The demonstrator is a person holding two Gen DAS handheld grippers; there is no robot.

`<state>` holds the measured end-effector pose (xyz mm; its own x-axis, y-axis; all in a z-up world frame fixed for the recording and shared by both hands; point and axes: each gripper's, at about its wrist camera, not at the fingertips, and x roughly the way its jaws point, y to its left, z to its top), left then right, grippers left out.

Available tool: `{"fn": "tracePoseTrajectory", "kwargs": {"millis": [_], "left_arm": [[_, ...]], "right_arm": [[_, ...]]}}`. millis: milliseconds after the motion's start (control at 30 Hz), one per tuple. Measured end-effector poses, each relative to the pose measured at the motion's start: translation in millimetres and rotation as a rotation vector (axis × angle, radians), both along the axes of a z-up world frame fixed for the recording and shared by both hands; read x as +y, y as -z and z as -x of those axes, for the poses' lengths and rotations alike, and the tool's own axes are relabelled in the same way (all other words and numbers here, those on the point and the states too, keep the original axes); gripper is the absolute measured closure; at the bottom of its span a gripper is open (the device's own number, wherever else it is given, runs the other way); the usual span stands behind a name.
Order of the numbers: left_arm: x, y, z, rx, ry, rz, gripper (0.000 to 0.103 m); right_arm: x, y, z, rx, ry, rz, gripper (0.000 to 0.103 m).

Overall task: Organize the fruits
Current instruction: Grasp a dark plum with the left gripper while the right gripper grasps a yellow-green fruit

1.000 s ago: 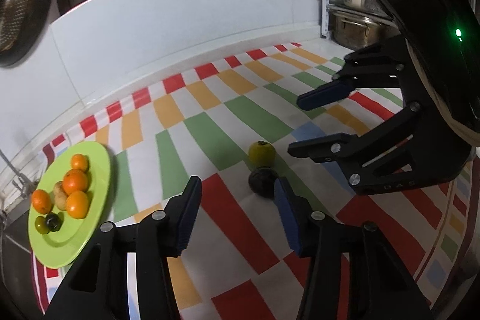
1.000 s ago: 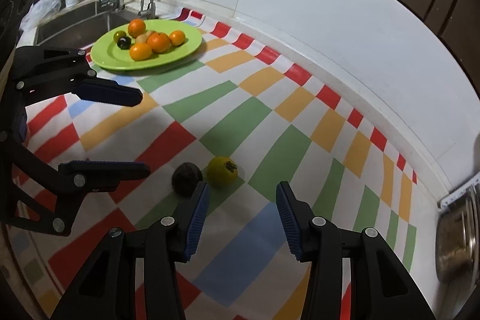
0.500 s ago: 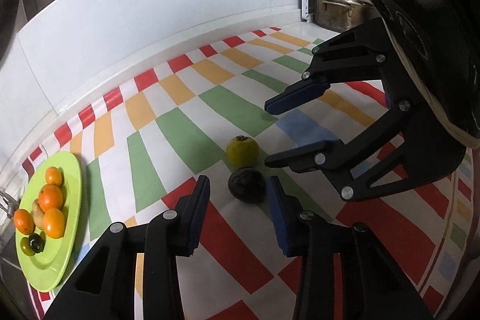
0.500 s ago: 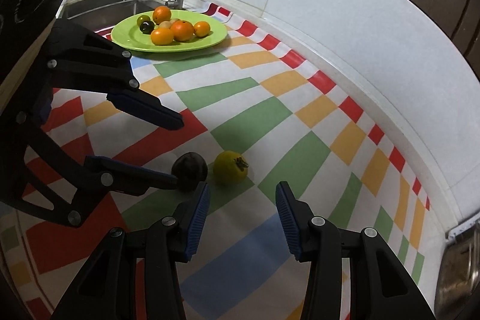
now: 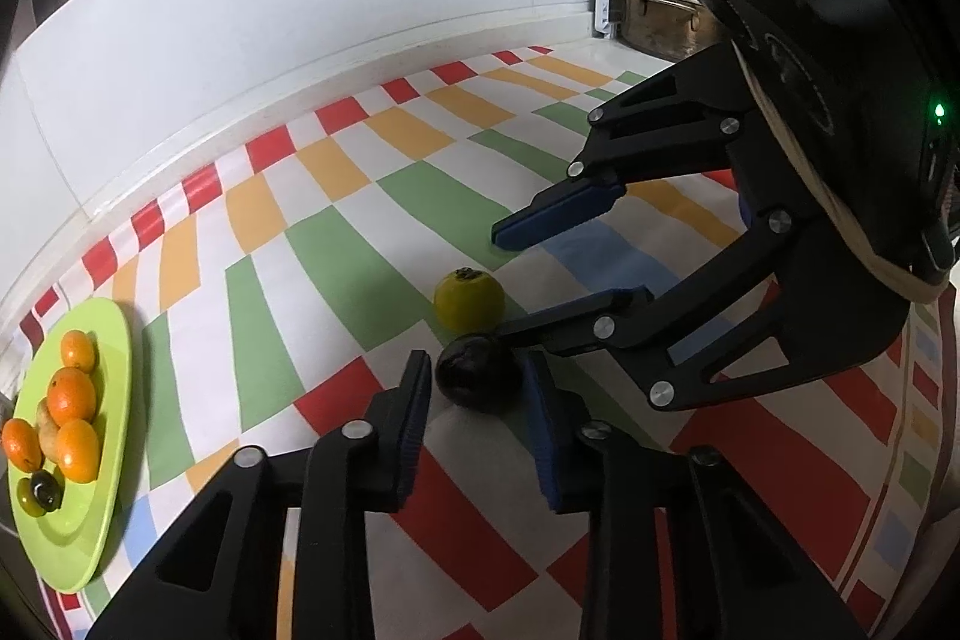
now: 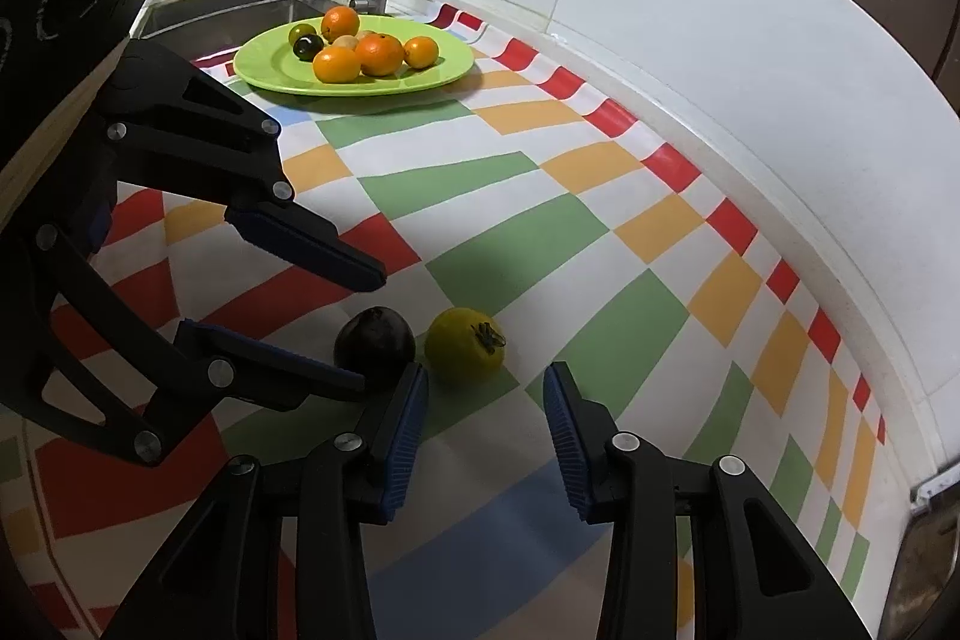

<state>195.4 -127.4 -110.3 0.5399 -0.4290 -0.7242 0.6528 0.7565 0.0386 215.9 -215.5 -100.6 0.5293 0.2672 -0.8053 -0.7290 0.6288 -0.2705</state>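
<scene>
Left claw [image 5: 477, 388] of mine has just been closing around the dark fruit [image 5: 478, 377] on the table [image 5: 336, 244]; whether both pads press yet I can't quite tell. It looks small, round, smooth and likely soft-skinned, so I'd squeeze gently across its widest part. Just beyond, at one o'clock from my right claw [image 6: 486, 382], whose jaws have narrowed with nothing between them, sits the yellow-green fruit [image 6: 465, 343], firm-looking, apt to roll. Far off at eleven o'clock waits the green plate [image 6: 264, 64] of oranges [image 6: 379, 53].
</scene>
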Motion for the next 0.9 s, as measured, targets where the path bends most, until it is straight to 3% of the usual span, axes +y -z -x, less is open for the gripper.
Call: {"fn": "tracePoseTrajectory", "kwargs": {"millis": [200, 533, 633, 900], "left_arm": [[2.9, -1.9, -1.0, -0.003, -0.002, 0.003, 0.074], [19.7, -5.9, -7.3, -0.006, -0.117, 0.011, 0.074], [25.3, -6.8, -9.7, 0.007, -0.152, 0.025, 0.074], [36.4, -12.1, -7.4, 0.012, -0.194, 0.062, 0.074]], "right_arm": [[0.4, 1.5, -0.3, 0.003, -0.001, -0.001, 0.064], [7.5, 2.3, -7.2, 0.009, 0.001, -0.031, 0.064], [9.6, 3.0, -9.9, 0.026, 0.004, -0.041, 0.073], [11.4, -0.7, -7.7, 0.029, 0.067, -0.088, 0.073]]}}
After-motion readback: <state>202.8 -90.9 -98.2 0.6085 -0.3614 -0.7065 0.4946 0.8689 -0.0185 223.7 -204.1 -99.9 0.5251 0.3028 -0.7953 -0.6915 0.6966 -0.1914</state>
